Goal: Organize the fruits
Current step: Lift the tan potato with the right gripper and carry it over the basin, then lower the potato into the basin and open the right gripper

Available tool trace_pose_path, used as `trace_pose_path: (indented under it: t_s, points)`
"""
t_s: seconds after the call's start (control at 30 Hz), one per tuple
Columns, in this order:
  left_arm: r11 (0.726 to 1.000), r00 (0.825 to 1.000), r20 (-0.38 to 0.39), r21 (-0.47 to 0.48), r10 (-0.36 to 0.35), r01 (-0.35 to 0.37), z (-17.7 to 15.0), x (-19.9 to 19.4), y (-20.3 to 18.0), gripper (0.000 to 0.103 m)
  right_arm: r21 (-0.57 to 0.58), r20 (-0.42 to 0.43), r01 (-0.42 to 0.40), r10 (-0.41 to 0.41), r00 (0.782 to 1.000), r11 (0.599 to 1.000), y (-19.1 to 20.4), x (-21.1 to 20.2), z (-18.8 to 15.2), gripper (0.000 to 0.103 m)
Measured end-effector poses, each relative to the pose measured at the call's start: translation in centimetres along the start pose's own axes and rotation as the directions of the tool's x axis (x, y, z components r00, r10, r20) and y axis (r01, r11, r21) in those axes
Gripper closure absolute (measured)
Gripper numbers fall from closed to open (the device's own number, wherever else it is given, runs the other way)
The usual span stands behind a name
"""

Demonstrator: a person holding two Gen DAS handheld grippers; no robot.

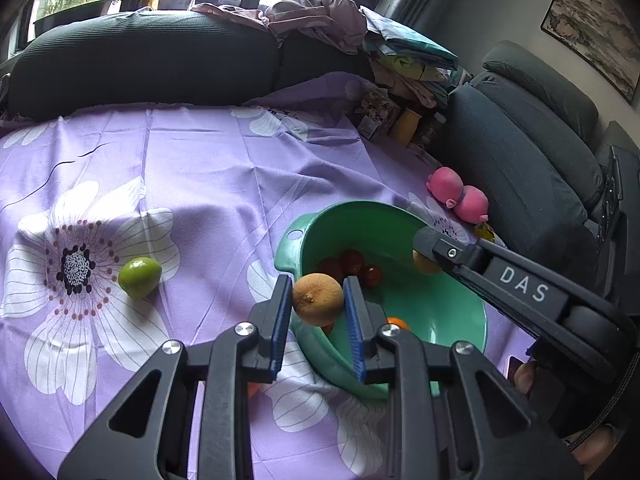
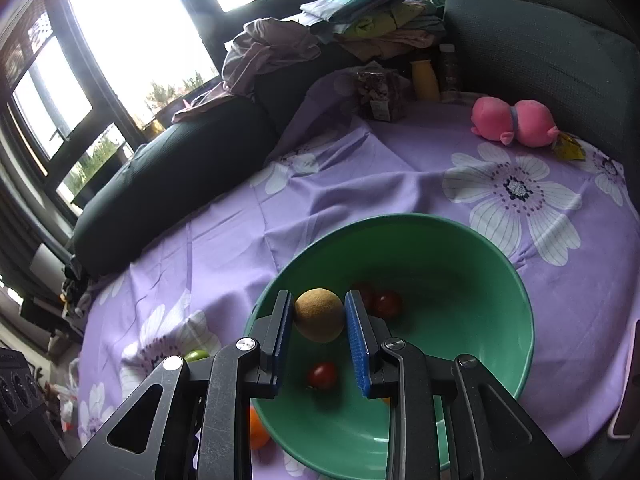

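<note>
A green bowl sits on the purple flowered cloth and holds several small red tomatoes. My left gripper is shut on a brown round fruit, held over the bowl's near rim. My right gripper is shut on a second brown round fruit, held over the bowl, above red tomatoes. In the left wrist view the right gripper's fingers reach in from the right with that fruit. A green lime lies on the cloth, left of the bowl.
An orange fruit lies on the cloth beside the bowl's near left rim. A pink plush toy lies at the far right. A yellow bottle and jars stand at the back. Dark sofa cushions border the cloth.
</note>
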State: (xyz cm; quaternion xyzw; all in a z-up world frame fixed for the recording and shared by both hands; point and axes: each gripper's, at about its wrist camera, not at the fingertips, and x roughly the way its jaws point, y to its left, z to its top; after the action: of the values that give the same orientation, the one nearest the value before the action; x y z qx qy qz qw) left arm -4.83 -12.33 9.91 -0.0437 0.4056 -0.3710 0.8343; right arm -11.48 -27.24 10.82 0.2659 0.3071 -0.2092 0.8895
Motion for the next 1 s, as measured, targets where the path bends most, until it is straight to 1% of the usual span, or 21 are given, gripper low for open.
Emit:
trace_pose_path:
  t_s: [0.23, 0.43, 0.7, 0.8, 0.93, 1.0]
  points:
    - [0.999, 0.999, -0.015, 0.027, -0.032, 0.033, 0.0, 0.7, -1.0, 0.077, 0.031, 0.018, 0.046, -0.046, 0.999, 0.998, -1.5, -0.7, 0.4, 0.074]
    - [0.996, 0.997, -0.028, 0.053, -0.066, 0.067, 0.0, 1.4, -2.0, 0.077, 0.047, 0.024, 0.063, -0.064, 0.998, 0.997, -2.2, -1.0, 0.6, 0.074]
    - [0.991, 0.993, -0.074, 0.087, -0.092, 0.099, -0.5, 2.9, -3.1, 0.077, 0.055, -0.005, 0.079, -0.079, 0.997, 0.995, -2.9, -0.4, 0.6, 0.074]
    - [0.99, 0.992, -0.088, 0.103, -0.086, 0.095, -0.7, 3.4, -3.5, 0.077, 0.061, -0.018, 0.083, -0.082, 0.996, 0.995, -3.3, -0.1, 0.5, 0.073]
    - [0.989, 0.989, -0.112, 0.099, -0.099, 0.11, -0.9, 4.1, -3.6, 0.077, 0.065, -0.03, 0.096, -0.094, 0.995, 0.993, -3.6, 0.1, 0.4, 0.073]
    - [0.989, 0.99, -0.113, 0.104, -0.089, 0.101, -1.0, 4.3, -3.7, 0.077, 0.068, -0.036, 0.103, -0.1, 0.994, 0.992, -3.8, 0.2, 0.4, 0.073]
